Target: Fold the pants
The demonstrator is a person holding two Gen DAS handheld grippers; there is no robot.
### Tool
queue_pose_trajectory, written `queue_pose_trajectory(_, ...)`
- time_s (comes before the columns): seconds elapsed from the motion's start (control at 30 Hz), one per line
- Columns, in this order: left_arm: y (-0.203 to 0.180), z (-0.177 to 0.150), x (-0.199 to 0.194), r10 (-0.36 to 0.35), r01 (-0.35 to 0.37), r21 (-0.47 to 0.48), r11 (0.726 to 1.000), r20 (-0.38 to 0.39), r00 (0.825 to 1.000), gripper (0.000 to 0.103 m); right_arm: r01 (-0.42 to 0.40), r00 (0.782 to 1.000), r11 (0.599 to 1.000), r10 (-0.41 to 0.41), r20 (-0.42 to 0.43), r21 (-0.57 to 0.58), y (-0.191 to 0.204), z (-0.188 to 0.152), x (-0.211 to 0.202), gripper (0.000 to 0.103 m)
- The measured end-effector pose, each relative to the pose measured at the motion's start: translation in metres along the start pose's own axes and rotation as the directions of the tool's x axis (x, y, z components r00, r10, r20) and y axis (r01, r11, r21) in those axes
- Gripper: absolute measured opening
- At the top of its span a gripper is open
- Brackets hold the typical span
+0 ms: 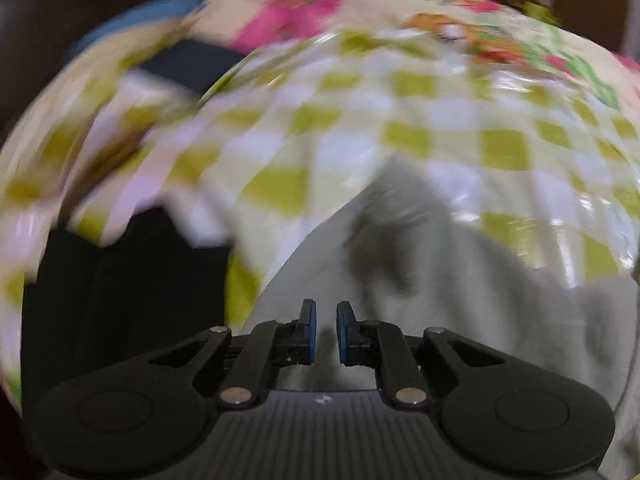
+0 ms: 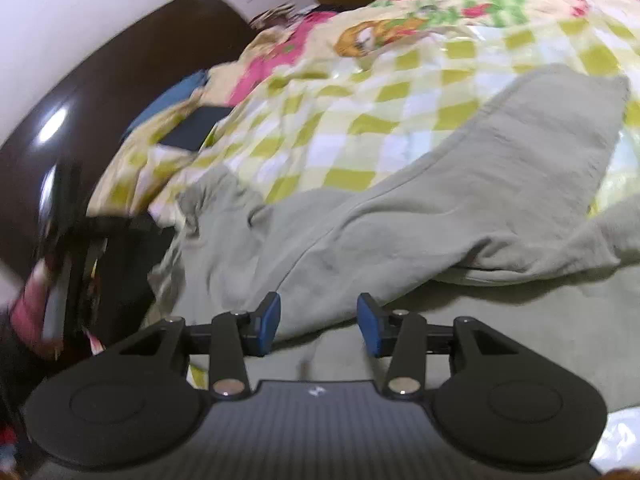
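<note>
Grey-green pants (image 2: 400, 208) lie rumpled on a bed with a yellow-and-white checked cover (image 2: 360, 112). One leg runs up to the right and the waist end is bunched at the left. My right gripper (image 2: 319, 316) hovers low over the near part of the pants, open, with a wide gap and nothing pinched. In the blurred left wrist view the same pants (image 1: 460, 300) fill the lower right. My left gripper (image 1: 326, 320) points down at them with its blue pads (image 1: 310, 332) a narrow gap apart. The cloth behind the gap looks smooth and unpinched.
A dark wooden headboard (image 2: 120, 80) curves along the left, with a dark gap (image 1: 120, 300) beside the bed edge. A flat dark object (image 2: 196, 128) and a blue cloth (image 2: 172, 96) lie near the pillow end. A blurred pink and dark shape (image 2: 36, 312) sits at the left edge.
</note>
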State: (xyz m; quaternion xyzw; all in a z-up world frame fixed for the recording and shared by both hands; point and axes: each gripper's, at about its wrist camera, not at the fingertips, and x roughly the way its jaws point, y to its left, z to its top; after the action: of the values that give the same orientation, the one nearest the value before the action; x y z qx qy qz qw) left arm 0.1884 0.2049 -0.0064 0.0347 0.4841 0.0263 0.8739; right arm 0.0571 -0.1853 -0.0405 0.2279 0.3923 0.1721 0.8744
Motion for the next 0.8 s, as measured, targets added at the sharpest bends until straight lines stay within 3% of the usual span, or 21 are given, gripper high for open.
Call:
queue_pose_trajectory(0.13,0.02,-0.028,0.015,-0.006,-0.001,-0.084,0.996,-0.078,0.997,0.029,-0.011,1.0,0.998,0.01,0.01,0.057,-0.001,0.003,0.002,0.048)
queue_pose_trajectory(0.3,-0.004,-0.031,0.003,-0.007,0.007,0.002,1.0,0.007,1.0,0.031,0.055,0.998,0.992,-0.057,0.019,0.114,-0.004,0.013,0.009,0.055)
queue_pose_trajectory(0.37,-0.009,-0.024,0.004,-0.032,0.031,0.018,0.999,0.028,0.999,0.048,0.052,0.998,0.979,-0.058,0.029,0.197,-0.01,0.02,0.014,0.056)
queue_pose_trajectory(0.43,-0.013,-0.017,0.007,-0.059,0.059,-0.013,0.998,0.037,0.998,0.058,0.06,0.997,0.961,-0.073,0.038,0.269,-0.013,0.027,0.02,0.057)
queue_pose_trajectory(0.6,-0.021,-0.011,0.02,-0.039,0.04,-0.015,0.999,0.035,0.999,0.058,0.101,0.988,0.927,-0.135,0.071,0.36,-0.015,0.054,0.043,0.061)
queue_pose_trajectory(0.7,-0.019,-0.012,0.025,-0.034,0.036,-0.049,0.998,0.039,0.999,0.058,0.189,0.976,0.891,-0.217,0.021,0.414,-0.02,0.072,0.065,0.067)
queue_pose_trajectory(0.8,-0.012,-0.012,0.024,-0.044,0.051,-0.126,0.991,0.054,0.998,0.058,0.313,0.948,0.876,-0.315,-0.056,0.367,-0.017,0.082,0.094,0.068)
